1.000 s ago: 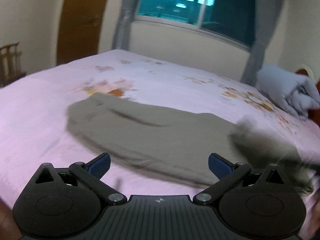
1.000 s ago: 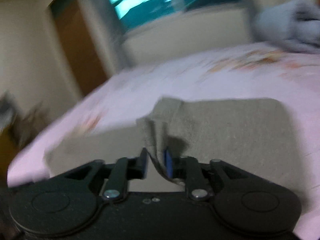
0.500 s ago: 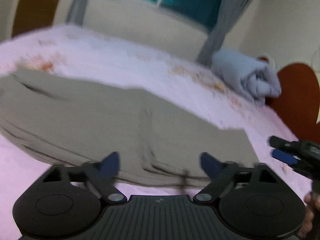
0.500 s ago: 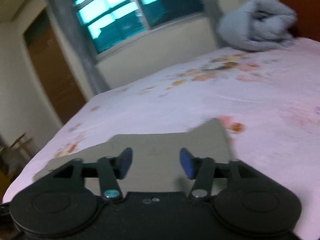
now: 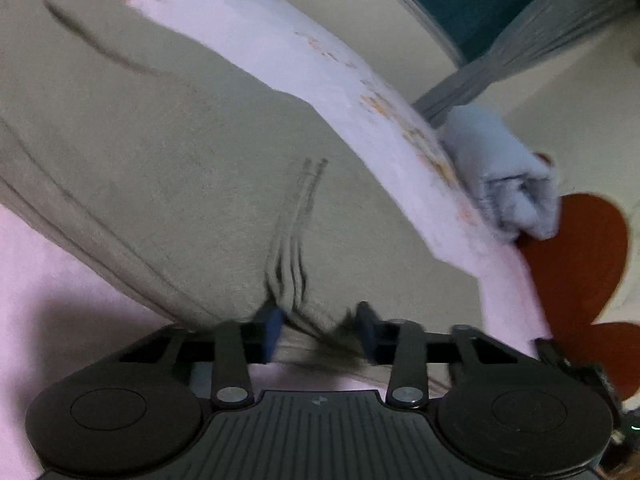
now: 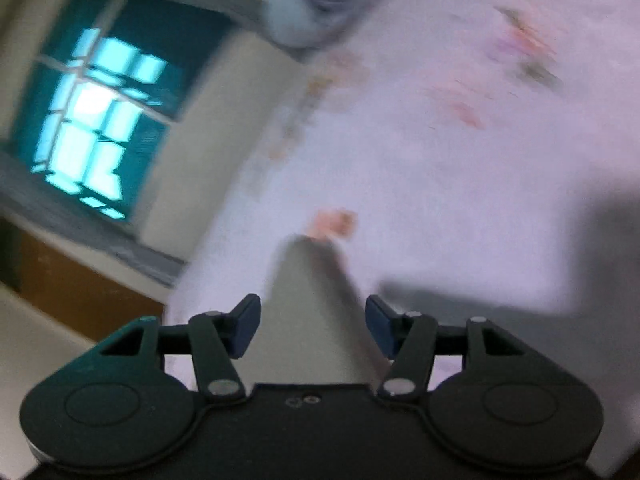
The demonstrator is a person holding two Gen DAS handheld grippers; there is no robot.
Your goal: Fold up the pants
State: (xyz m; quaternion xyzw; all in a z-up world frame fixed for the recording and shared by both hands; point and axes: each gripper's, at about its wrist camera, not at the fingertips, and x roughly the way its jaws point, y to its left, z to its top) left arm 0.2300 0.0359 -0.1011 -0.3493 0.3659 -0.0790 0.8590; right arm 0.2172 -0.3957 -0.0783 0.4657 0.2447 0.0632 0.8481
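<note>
Now a grip for the next fold seems to be in hand: the grey-green cotton pants (image 5: 168,152), laid flat and apparently folded over already, w/ layered edges, are spread along the near edge of the bed in pink floral sheet (image 5: 44,264). The left gripper (image 5: 318,326) is set at the pants' near edge; its jaws are closing, w/ bunched cloth and a dark drawstring between the blue pads (image 5: 273,326), though a firm pinch can't yet be confirmed. The right gripper (image 6: 312,330) is held over a pointed corner of the pants (image 6: 312,300), jaws apart, nothing clamped; that view is blurred. Next, prob., all layers are to be pinched by both, then lifted and carried across evenly.

Toward the bed's far corner a rolled pale-blue blanket (image 5: 504,176) is seen, just beside a red-brown wooden headboard (image 5: 580,248). Beyond, cream walls, a teal-lit window (image 6: 92,120) and grey curtain (image 5: 532,44).
</note>
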